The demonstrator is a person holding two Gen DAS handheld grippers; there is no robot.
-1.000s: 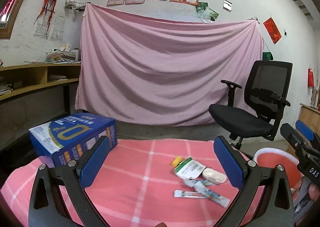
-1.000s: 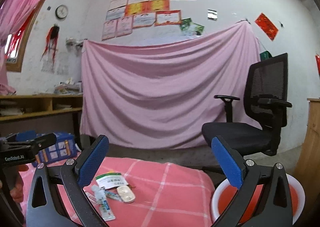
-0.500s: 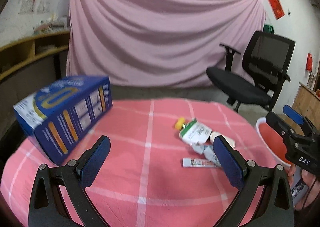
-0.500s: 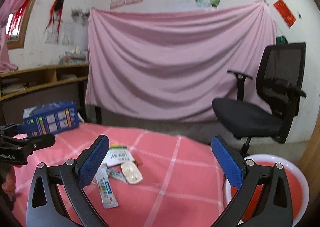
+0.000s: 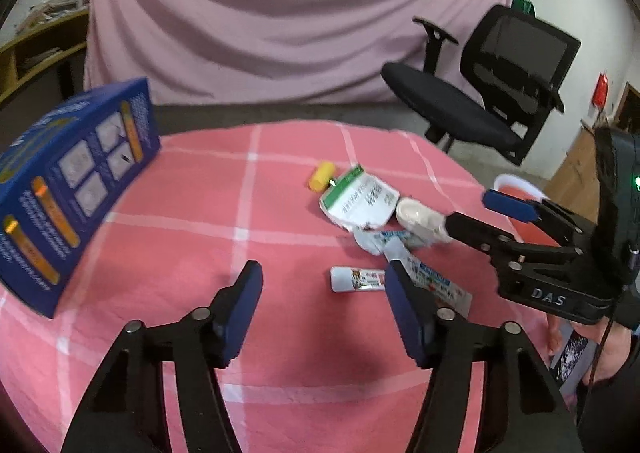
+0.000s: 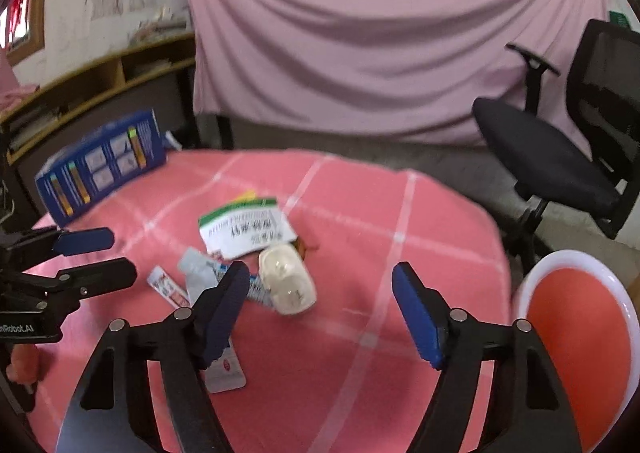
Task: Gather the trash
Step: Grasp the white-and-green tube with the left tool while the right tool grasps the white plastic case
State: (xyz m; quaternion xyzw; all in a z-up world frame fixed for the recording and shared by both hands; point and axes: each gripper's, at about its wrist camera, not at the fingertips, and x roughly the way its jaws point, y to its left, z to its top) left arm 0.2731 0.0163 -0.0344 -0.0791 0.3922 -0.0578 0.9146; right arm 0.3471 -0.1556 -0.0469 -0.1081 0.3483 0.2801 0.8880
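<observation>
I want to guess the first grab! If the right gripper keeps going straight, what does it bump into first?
Probably the white oval case. It lies just ahead of the right gripper, whose jaws are closing with nothing between them. Depth is hard to judge.

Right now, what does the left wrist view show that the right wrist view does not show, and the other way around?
Only the left wrist view shows the yellow cap clearly; its own left gripper is closing on nothing.

Only the right wrist view shows the inside of the red basin beside the table and the wooden shelf; its own right gripper is also closing on nothing.

Both show the blue box, the white-green packet, the cream case, the tubes, the pink cloth and the black chair.
</observation>
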